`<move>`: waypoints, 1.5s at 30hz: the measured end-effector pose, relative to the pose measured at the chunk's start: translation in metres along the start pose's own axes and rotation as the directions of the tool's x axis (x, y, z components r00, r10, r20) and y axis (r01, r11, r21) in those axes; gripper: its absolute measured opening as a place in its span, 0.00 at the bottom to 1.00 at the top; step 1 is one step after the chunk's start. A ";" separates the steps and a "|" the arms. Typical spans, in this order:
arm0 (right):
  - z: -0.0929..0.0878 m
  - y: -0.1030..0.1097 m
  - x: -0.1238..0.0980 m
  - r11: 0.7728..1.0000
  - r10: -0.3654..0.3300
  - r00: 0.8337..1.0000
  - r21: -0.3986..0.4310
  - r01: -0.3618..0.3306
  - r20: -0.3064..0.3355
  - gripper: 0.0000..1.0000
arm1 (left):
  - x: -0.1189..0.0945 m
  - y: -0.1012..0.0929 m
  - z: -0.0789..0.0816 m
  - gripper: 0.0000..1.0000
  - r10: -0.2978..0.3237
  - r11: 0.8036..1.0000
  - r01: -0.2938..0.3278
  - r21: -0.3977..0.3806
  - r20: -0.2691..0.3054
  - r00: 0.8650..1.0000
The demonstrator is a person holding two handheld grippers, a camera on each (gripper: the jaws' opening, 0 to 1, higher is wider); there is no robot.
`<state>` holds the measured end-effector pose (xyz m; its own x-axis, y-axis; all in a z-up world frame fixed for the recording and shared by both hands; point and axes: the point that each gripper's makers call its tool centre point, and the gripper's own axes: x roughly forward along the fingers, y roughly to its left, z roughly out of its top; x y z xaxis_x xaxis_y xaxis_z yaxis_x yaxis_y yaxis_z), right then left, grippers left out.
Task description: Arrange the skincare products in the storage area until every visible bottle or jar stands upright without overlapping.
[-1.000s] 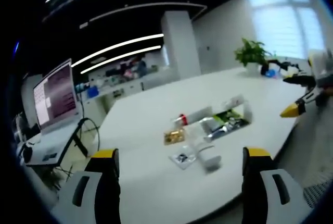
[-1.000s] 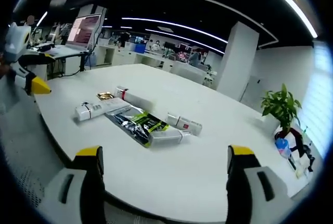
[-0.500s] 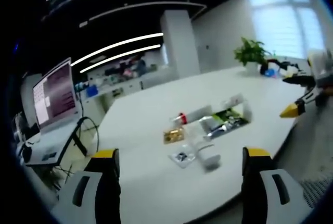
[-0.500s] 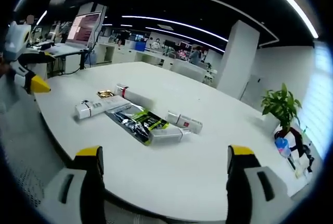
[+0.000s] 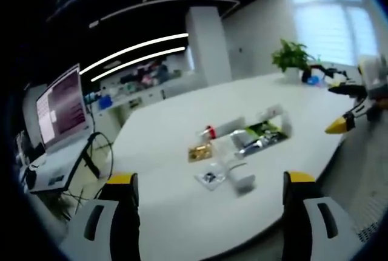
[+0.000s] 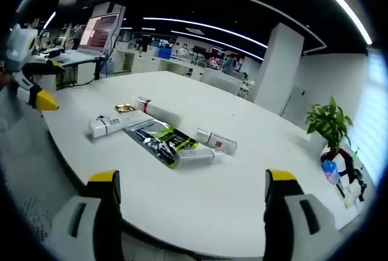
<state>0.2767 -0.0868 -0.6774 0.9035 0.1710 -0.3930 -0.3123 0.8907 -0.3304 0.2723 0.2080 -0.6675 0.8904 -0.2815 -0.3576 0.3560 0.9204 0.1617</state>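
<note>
In your right gripper view, going left to right, the white tabletop point(image 6: 200, 194) carries a white box point(image 6: 112, 124), a gold packet point(image 6: 124, 108), a long tube point(image 6: 159, 112), a dark-green pouch point(image 6: 162, 142) and a short tube point(image 6: 217, 142), all lying flat, clustered; your left hand-held gripper point(image 5: 206, 197) and right hand-held gripper point(image 6: 191, 197) are both spread, holding nothing, short of the products

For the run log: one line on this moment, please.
left gripper: open, off table | right gripper: open, off table | products: all lying flat, clustered on white table | black-green pouch: touching boxes | nothing upright
</note>
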 end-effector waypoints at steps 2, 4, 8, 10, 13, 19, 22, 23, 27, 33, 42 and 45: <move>-0.001 0.000 0.000 1.000 0.001 1.000 -0.003 -0.001 -0.005 1.00 | 0.000 0.002 -0.002 0.96 0.011 1.000 -0.011 0.001 -0.009 1.000; -0.002 0.001 0.000 1.000 0.003 1.000 -0.004 -0.003 -0.010 1.00 | 0.000 0.002 -0.005 0.96 0.012 1.000 -0.012 0.004 -0.033 0.999; 0.000 -0.001 0.000 1.000 -0.003 1.000 -0.001 0.003 -0.001 1.00 | 0.002 -0.003 -0.008 0.96 -0.018 1.000 0.019 0.010 -0.056 0.998; -0.003 0.000 0.001 1.000 -0.003 1.000 -0.008 0.003 -0.017 1.00 | 0.004 -0.004 -0.013 0.96 -0.028 1.000 0.028 0.004 -0.083 0.996; 0.002 -0.002 0.001 1.000 -0.005 1.000 0.000 0.005 0.010 1.00 | 0.004 -0.003 -0.007 0.96 -0.024 1.000 0.024 0.010 -0.055 0.998; 0.004 -0.001 0.001 1.000 0.001 1.000 -0.008 -0.001 0.015 1.00 | 0.004 0.004 -0.002 0.96 0.012 1.000 -0.011 0.018 -0.028 1.000; 0.007 -0.003 0.000 1.000 -0.004 0.999 -0.004 0.004 0.036 1.00 | 0.004 0.005 0.000 0.96 0.019 1.000 -0.018 0.018 -0.016 1.000; 0.007 -0.003 0.000 1.000 -0.001 0.999 -0.002 0.001 0.035 1.00 | 0.004 0.005 -0.001 0.95 0.018 1.000 -0.018 0.018 -0.016 1.000; 0.007 0.002 0.000 0.999 0.044 0.999 0.004 -0.045 0.019 1.00 | 0.005 0.007 -0.001 0.93 0.025 0.999 -0.025 0.026 -0.013 1.000; 0.013 -0.002 0.003 0.990 0.119 0.992 0.075 -0.121 0.033 1.00 | 0.005 0.012 0.000 0.91 0.055 0.998 -0.054 0.029 -0.002 0.999; 0.042 -0.002 0.049 0.931 0.336 0.941 -0.164 -0.326 0.031 1.00 | 0.004 0.018 -0.002 0.90 0.095 0.995 -0.094 0.033 -0.018 0.995; 0.045 0.004 0.067 0.893 0.411 0.912 -0.196 -0.405 -0.011 1.00 | 0.004 0.018 -0.003 0.91 0.090 0.995 -0.089 0.032 -0.021 0.996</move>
<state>0.3489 -0.0527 -0.6661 0.6922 0.5173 -0.5033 -0.7022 0.6437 -0.3042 0.2810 0.2241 -0.6685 0.9127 -0.1916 -0.3610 0.2837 0.9328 0.2221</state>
